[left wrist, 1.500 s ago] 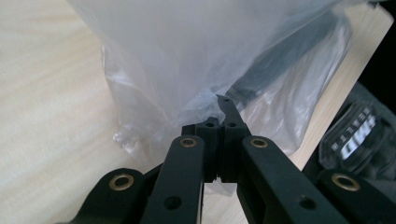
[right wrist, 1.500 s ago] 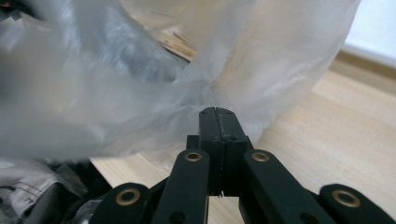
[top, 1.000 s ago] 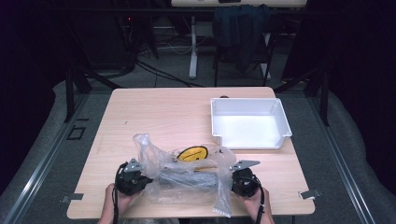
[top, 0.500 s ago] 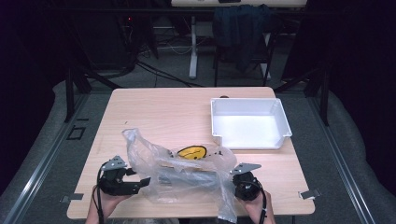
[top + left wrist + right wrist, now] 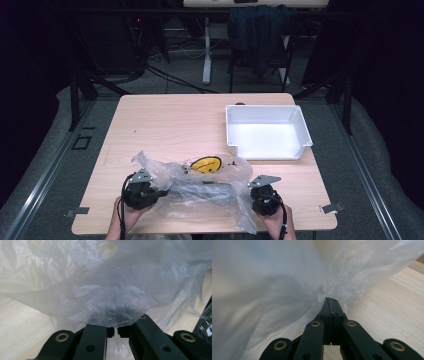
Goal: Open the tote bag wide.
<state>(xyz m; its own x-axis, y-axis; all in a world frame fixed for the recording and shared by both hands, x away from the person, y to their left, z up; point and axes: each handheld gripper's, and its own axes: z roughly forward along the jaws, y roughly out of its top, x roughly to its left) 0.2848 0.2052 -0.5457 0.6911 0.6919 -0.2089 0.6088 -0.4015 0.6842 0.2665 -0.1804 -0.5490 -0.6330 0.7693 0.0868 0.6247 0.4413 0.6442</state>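
Near the six o'clock edge of the counter (image 5: 165,120) lay one clear plastic bag (image 5: 200,187), crumpled, thin and cloudy, stretched sideways between the two grippers. Through its film showed one yellow disc (image 5: 206,164) toward the twelve o'clock side and one long dark thing (image 5: 202,190) lying lengthwise inside; what that thing was could not be told. The left gripper (image 5: 115,330) sat at the bag's nine o'clock end, its jaws nearly together with a slim gap, a bunched fold of plastic pressed at the tips. The right gripper (image 5: 332,306) sat at the bag's three o'clock end, jaws closed tight with the plastic pinched between them and a loose flap hanging toward the counter edge. One white tray (image 5: 300,122) stood at about two o'clock from the bag, apart from it, with nothing in it.
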